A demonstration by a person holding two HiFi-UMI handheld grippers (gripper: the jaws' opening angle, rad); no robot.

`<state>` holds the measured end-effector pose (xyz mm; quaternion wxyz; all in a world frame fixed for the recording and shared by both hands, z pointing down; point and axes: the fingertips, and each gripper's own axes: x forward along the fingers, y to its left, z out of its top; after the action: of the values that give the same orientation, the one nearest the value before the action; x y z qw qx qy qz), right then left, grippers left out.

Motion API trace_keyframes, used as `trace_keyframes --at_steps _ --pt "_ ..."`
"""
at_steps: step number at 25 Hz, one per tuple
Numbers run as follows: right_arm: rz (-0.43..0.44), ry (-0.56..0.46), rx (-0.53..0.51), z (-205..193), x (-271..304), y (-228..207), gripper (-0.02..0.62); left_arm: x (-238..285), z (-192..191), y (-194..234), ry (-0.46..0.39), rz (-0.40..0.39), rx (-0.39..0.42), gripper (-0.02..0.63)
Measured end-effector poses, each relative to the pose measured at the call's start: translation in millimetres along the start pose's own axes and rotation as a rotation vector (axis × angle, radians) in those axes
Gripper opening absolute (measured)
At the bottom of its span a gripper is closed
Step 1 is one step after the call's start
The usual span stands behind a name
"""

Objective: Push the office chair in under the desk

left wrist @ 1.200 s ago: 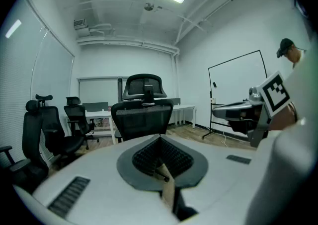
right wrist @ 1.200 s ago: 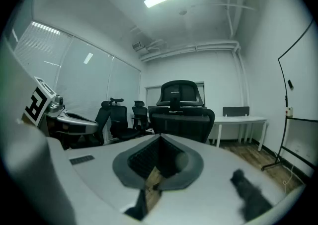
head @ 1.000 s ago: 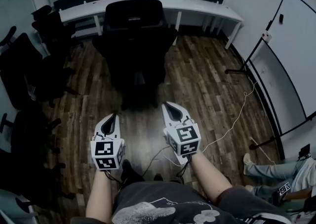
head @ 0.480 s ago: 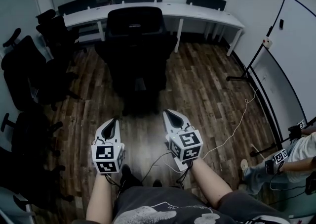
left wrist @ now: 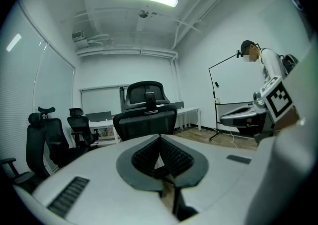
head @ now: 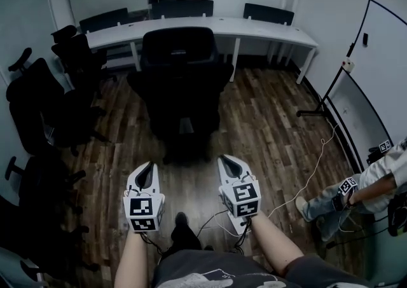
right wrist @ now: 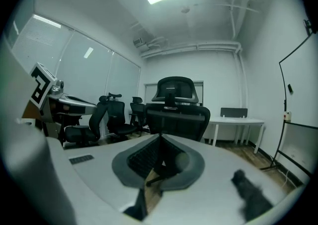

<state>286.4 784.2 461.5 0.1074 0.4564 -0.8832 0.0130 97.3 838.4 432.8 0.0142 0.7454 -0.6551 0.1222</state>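
Office chair [head: 181, 83] stands at 12 o'clock from the person, on the wooden floor [head: 267, 115], with its backrest turned toward the person. It is near the white desk [head: 267, 26] but not under it, so I judge that the push is not yet begun. Both tools are held low in front of the body and point at the backrest, the left gripper [head: 148, 167] at about 11 o'clock and the right gripper [head: 226, 162] at about 1 o'clock, both well apart from the chair. Each one has its jaws pressed together with nothing between them. This suits the job, because a closed tip can press on the backrest like a blunt finger and no grasp is needed. Spare chairs [head: 44, 102] crowd the wall from 9 to 10 o'clock. A whiteboard [head: 375, 83] leans at 2 o'clock, a thin cable [head: 305, 182] lies on the floor at 3 o'clock, and another person [head: 381, 178] is at the edge there. The straight way to the desk looks free, though the wheels are lost in shadow and I cannot tell how they point. No box, bin or other container shows in the room, so there are no contents to tell.
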Motion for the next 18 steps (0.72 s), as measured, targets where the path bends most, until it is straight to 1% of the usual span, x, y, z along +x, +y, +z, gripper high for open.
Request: trace_keyframes --at_steps 2,7,12,15,18 --pt "-0.001 0.006 0.011 0.7 11.4 -7.4 0.025 17.1 2.1 1.4 0.002 -0.021 0.006 0.015" --pt "-0.041 0.02 0.014 5.5 46.6 -31.6 0.025 61.8 11.1 16.3 -0.001 -0.046 0.009 0.015" --pt "-0.058 0.034 -0.002 13.7 95.4 -51.1 0.025 111.7 19.0 48.1 -0.003 -0.035 0.023 0.015" --pt "-0.073 0.043 -0.039 21.2 126.6 -60.6 0.025 139.2 25.1 67.0 -0.013 -0.036 0.032 0.015" --pt "-0.106 0.049 -0.085 34.2 155.9 -70.8 0.025 166.1 29.4 85.0 -0.011 -0.045 0.045 0.015"
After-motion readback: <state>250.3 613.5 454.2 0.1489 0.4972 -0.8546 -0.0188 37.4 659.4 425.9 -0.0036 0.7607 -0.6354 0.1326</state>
